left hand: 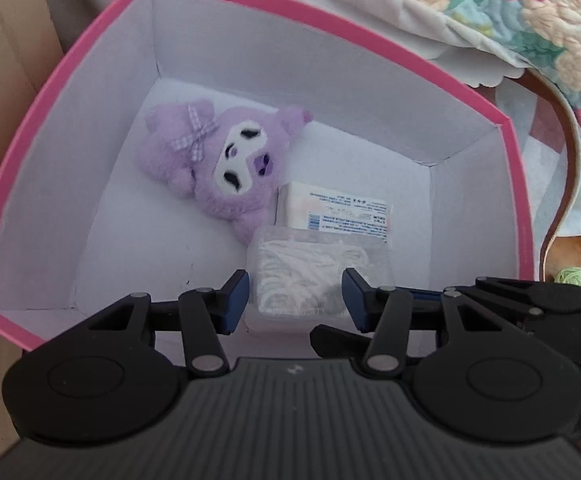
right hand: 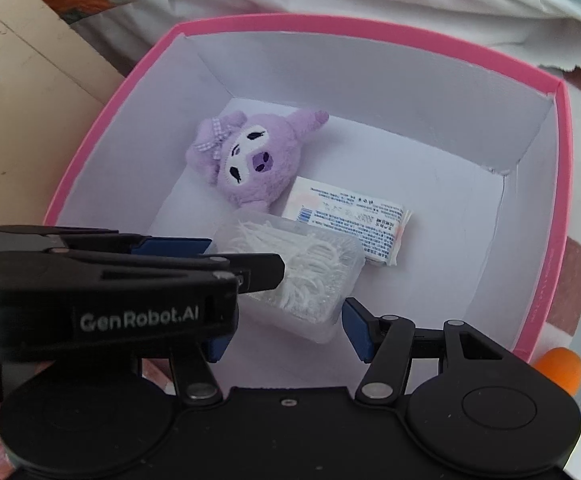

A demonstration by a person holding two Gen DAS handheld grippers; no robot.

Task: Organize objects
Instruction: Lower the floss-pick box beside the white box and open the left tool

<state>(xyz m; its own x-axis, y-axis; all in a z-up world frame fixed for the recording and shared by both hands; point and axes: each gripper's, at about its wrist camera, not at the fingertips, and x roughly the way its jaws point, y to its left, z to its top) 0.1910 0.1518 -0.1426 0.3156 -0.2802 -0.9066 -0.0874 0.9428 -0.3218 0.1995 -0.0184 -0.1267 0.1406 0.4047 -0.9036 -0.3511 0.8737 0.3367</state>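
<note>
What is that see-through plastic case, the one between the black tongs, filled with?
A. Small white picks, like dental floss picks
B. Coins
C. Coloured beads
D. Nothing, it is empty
A: the clear case in the pink box shows a heap of thin white picks through its lid, lying beside the purple plush toy and the printed white packet.
</note>
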